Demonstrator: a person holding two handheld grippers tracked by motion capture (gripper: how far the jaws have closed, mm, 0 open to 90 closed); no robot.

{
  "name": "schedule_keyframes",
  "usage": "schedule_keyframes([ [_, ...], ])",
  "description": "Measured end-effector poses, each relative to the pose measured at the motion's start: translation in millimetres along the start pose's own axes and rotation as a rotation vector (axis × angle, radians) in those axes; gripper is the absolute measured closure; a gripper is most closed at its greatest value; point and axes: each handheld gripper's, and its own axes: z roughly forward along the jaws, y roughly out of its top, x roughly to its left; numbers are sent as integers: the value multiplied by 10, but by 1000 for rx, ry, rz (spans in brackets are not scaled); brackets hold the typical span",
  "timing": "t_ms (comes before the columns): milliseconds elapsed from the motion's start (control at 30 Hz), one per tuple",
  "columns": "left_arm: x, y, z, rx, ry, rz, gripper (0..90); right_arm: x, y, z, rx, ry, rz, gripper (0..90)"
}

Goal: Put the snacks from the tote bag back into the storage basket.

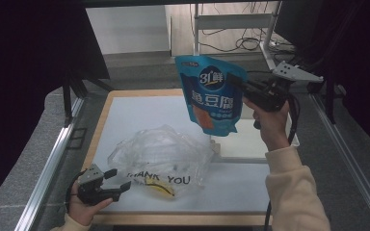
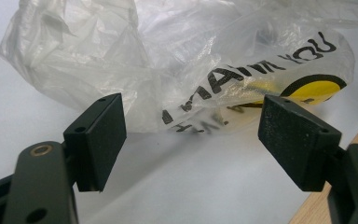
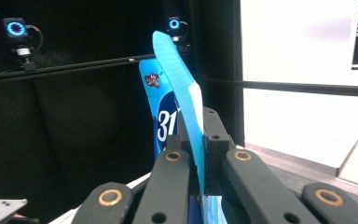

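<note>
right tool (image 1: 238,85) clamps blue pouch (image 1: 212,94) aloft (edge-on in right gripper view) | left tool (image 2: 191,135) gapes before plastic bag (image 2: 168,60)

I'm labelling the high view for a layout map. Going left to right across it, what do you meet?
Left gripper → clear plastic bag → blue pouch → right gripper, jaws shut on the pouch's edge → the hand holding it.
</note>
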Motion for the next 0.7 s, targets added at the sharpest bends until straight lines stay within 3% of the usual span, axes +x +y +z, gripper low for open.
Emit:
schedule_keyframes([
  [300,6,0,4,6,2,3,233,-242,-110,-190,-2,-60,19,890],
  [700,9,-3,6,8,2,-1,233,-465,-191,-325,8,-126,31,889],
])
